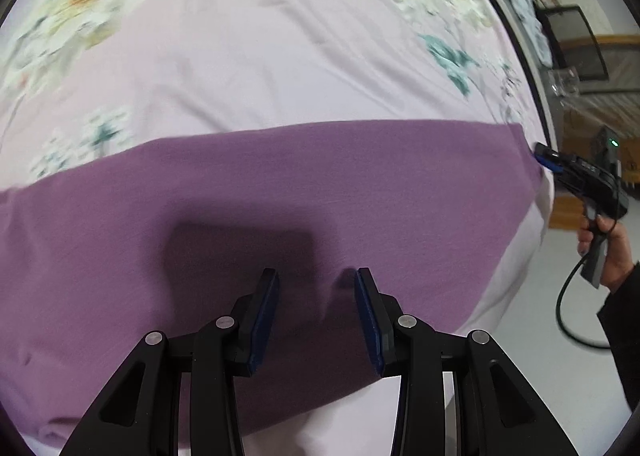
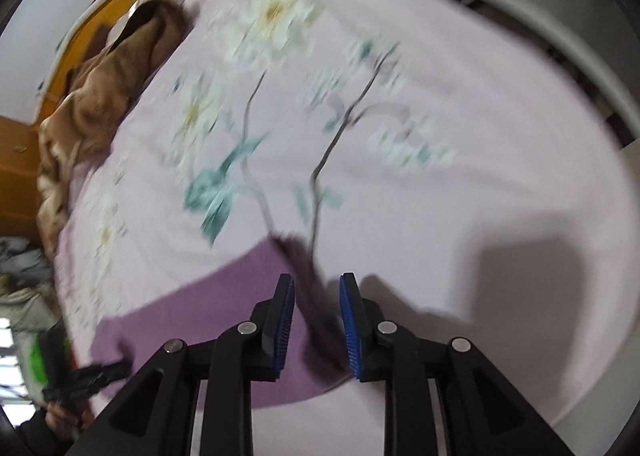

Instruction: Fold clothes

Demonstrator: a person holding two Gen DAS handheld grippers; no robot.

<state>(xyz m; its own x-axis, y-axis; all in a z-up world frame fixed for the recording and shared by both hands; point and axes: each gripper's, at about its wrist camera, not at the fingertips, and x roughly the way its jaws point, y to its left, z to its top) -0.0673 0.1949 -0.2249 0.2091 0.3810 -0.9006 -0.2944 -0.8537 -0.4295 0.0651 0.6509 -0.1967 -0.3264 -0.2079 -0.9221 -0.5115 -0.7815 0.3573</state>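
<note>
Left tongs (image 1: pixel 316 288): jaws parted, nothing between them, poised over the middle of the purple garment (image 1: pixel 240 216). The garment lies flat on a bed under a pink floral bedsheet (image 1: pixel 260 68), near its front edge. Right tongs (image 2: pixel 317 294): jaws parted, straddling a raised dark fold at the garment's right edge; contact cannot be confirmed. In the left wrist view, the right hand (image 1: pixel 608 252) holds its tool at the garment's far corner. A brown blanket (image 2: pixel 104 96) lies bunched at the bed's left side.
</note>
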